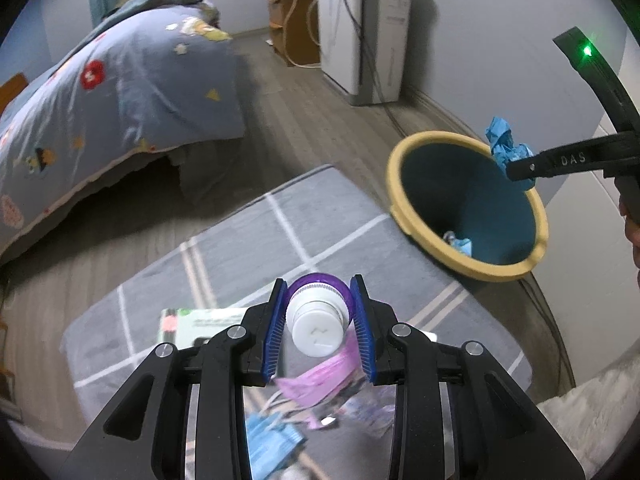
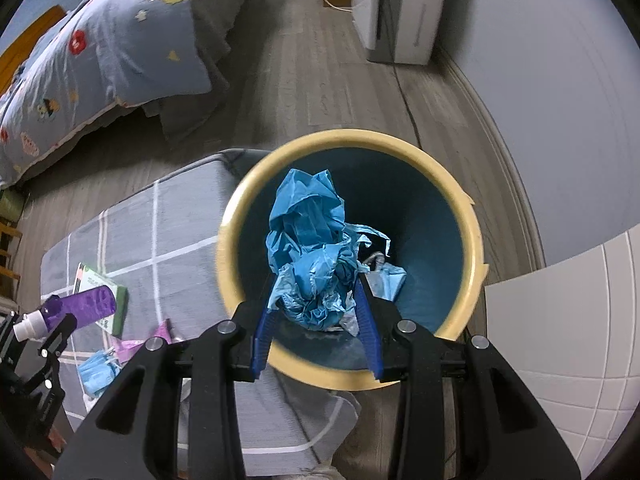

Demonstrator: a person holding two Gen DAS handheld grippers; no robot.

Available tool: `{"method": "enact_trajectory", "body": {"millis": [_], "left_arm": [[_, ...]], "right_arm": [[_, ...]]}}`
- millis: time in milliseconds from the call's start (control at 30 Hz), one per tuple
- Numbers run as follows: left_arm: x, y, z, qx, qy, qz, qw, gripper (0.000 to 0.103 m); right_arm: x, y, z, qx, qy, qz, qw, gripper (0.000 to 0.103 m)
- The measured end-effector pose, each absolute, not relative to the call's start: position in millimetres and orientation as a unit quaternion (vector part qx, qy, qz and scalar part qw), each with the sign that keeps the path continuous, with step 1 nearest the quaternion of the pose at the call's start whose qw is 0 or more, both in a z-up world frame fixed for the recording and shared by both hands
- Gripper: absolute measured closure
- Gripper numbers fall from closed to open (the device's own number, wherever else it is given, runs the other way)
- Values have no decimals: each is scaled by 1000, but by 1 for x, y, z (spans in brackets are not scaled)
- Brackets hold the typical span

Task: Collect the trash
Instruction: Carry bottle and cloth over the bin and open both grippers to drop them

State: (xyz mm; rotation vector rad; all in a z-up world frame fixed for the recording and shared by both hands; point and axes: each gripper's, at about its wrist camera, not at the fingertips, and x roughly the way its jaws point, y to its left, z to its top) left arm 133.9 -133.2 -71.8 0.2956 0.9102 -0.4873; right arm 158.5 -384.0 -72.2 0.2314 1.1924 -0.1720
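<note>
**Trash going into the bin, both hands full**

Trash here is a few separate bits, so I'll place everything relative to the trash bin (image 2: 476, 240), the round one with a yellow rim and teal inside, standing on the wood floor.

Biggest thing around is the bed (image 1: 120, 92) with the blue patterned duvet, well off beyond the bin on its left side. Next is the grey checked rug (image 1: 320, 232), whose edge runs right up against the bin's left side. A white appliance (image 1: 360, 32) stands by the wall, beyond the bin.

Loose stuff on the rug, all left of the bin: a green and white booklet (image 2: 100, 292), a pink wrapper (image 1: 320, 376) and a crumpled blue face mask (image 2: 98, 372). Already down at the bottom of the bin there's a small blue scrap (image 1: 460, 242).

Right hand-held gripper (image 2: 316, 320) is directly over the mouth of the bin, pointing steeply down, and its blue pads are clamped on a crumpled wad of blue paper (image 2: 308, 256). The wad hangs above the opening, not touching the rim as far as I can tell.

Left hand-held gripper (image 1: 320, 320) is left of the bin, above the rug. It's clamped on a purple bottle (image 1: 320, 284) with a white cap (image 1: 318, 330), pads pressing on either side near the neck, cap end pointing back at the camera.
</note>
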Motion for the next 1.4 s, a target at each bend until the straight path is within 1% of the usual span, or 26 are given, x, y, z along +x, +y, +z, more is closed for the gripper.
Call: {"method": "enact_trajectory", "body": {"millis": [500, 733, 967, 1167, 1233, 1267, 1300, 1367, 1400], "left_arm": [[137, -216, -79, 136, 422, -315, 839, 69], [141, -248, -84, 114, 422, -352, 828, 69], [144, -276, -106, 149, 440, -360, 809, 69], [149, -282, -113, 157, 446, -353, 808, 68], [149, -278, -111, 152, 441, -346, 814, 54], [148, -274, -110, 150, 436, -341, 819, 36], [148, -272, -108, 149, 432, -337, 823, 24], [146, -268, -103, 150, 423, -328, 831, 21], [147, -268, -102, 151, 423, -326, 832, 15]], "right_arm": [[155, -429, -100, 132, 580, -97, 798, 66], [154, -446, -114, 135, 590, -110, 788, 66], [157, -452, -128, 147, 608, -108, 773, 66], [160, -454, -126, 152, 599, -110, 779, 64], [160, -456, -121, 165, 587, -116, 784, 48], [159, -458, -115, 173, 576, -124, 790, 29], [158, -460, -110, 176, 565, -133, 795, 18], [156, -463, -99, 182, 542, -146, 807, 14], [156, -464, -96, 183, 538, -150, 809, 8]]}}
